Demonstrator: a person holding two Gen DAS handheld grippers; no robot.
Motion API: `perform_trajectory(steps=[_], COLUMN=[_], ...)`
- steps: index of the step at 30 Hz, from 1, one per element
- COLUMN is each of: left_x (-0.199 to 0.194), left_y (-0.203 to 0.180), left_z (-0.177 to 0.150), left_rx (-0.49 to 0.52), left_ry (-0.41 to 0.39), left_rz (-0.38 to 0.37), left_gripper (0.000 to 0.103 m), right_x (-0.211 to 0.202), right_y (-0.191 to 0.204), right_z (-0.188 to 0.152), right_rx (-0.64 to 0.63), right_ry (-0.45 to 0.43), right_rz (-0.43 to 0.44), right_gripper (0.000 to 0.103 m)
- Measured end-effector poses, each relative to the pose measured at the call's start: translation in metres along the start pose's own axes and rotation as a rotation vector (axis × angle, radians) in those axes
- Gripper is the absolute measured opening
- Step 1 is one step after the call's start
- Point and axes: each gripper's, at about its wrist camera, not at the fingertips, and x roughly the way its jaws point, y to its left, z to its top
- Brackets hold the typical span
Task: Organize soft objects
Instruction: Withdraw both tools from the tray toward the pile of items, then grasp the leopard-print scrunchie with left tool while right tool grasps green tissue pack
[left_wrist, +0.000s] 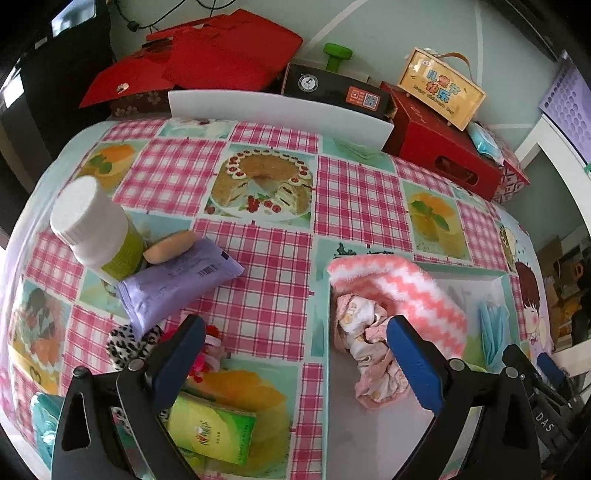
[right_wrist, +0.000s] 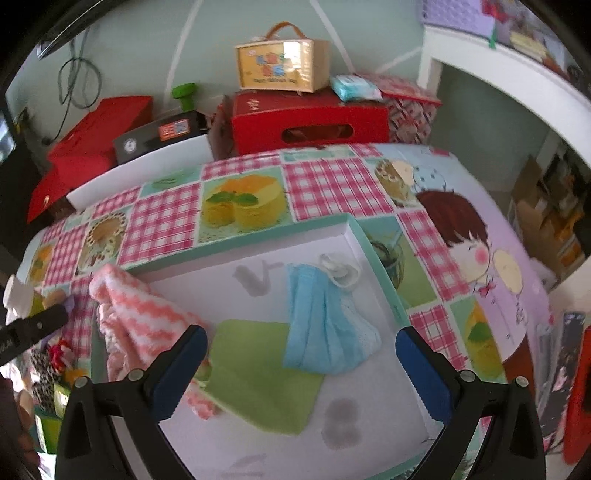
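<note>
A shallow white box with a teal rim (right_wrist: 354, 236) lies on the table. Inside it are a pink-and-white zigzag towel (left_wrist: 406, 291) (right_wrist: 140, 314), a crumpled printed pink cloth (left_wrist: 365, 332), a blue face mask (right_wrist: 321, 325) (left_wrist: 493, 328) and a green cloth (right_wrist: 258, 373). My left gripper (left_wrist: 295, 332) is open, straddling the box's left rim, its right finger beside the crumpled cloth. My right gripper (right_wrist: 301, 339) is open above the green cloth and mask. A leopard-print scrunchie (left_wrist: 125, 347) and pink hair ties (left_wrist: 208, 354) lie left of the box.
Left on the checked tablecloth (left_wrist: 266, 280) stand a white-capped bottle (left_wrist: 99, 229), a tan sponge (left_wrist: 170, 245), a purple packet (left_wrist: 173, 280) and a green carton (left_wrist: 210, 428). Red boxes (left_wrist: 439, 155), a yellow case (left_wrist: 439, 88) and a white board (left_wrist: 277, 110) line the far edge.
</note>
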Motion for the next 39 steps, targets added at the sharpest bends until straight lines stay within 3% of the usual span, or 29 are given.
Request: perform_trajectory(steps=[7, 11, 19, 28, 39], left_x=[-0.031, -0.051, -0.078, -0.085, -0.061], left_y=[0.027, 0.053, 0.124, 0.172, 0.174], left_z=[0.012, 0.015, 0.014, 0.001, -0.008], left_rx=[-0.028, -0.062, -0.219, -0.327, -0.289], left_ry=[-0.079, -0.126, -0.171, -0.141, -0.033], left_rz=[0.041, 0.117, 0.237, 0.298, 0.255], left_gripper=[0.099, 0.099, 0.099, 0.098, 0.098], right_x=[-0.022, -0.028, -0.034, -0.04, -0.026], right_y=[0.025, 0.038, 0.062, 0.108, 0.176], right_z=[0.002, 0.001, -0.003, -0.013, -0.048], right_rx=[-0.071, -0.099, -0.133, -0.212, -0.414], right_ry=[-0.061, -0.078, -0.081, -0.07, 0.023], right_rz=[0.059, 0.062, 0.105, 0.234, 0.338], right_gripper=[0.103, 0.103, 0.103, 0.103, 0.103])
